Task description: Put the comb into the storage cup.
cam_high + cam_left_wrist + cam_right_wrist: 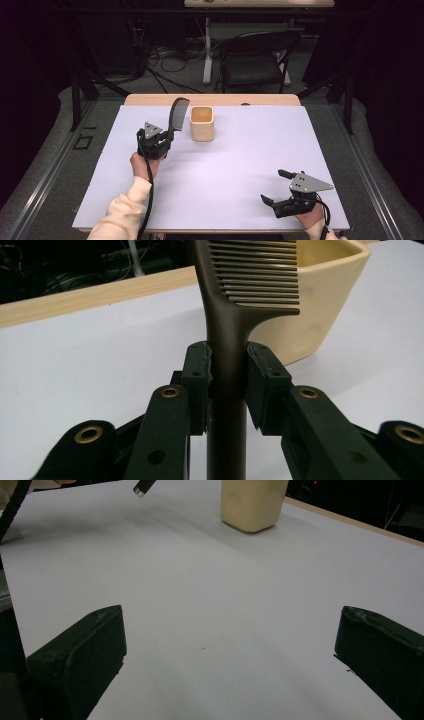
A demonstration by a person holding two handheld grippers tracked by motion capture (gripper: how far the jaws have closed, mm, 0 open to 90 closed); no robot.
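Note:
A dark brown comb [178, 114] stands up from my left gripper [161, 141], which is shut on its handle [226, 360]; the teeth [260, 275] point toward the cup. A cream square cup [202, 123] stands on the white sheet just right of the comb, its rim [345, 260] close behind the teeth in the left gripper view. My right gripper [276, 187] rests near the table's front right with its jaws wide apart and nothing between them; the cup [254, 502] stands far ahead of it.
The white sheet [235, 165] covers a wooden table whose far edge [215, 99] shows behind the cup. A black chair [255, 62] and cables lie on the floor beyond. A cable [148, 200] trails from the left gripper along the sleeve.

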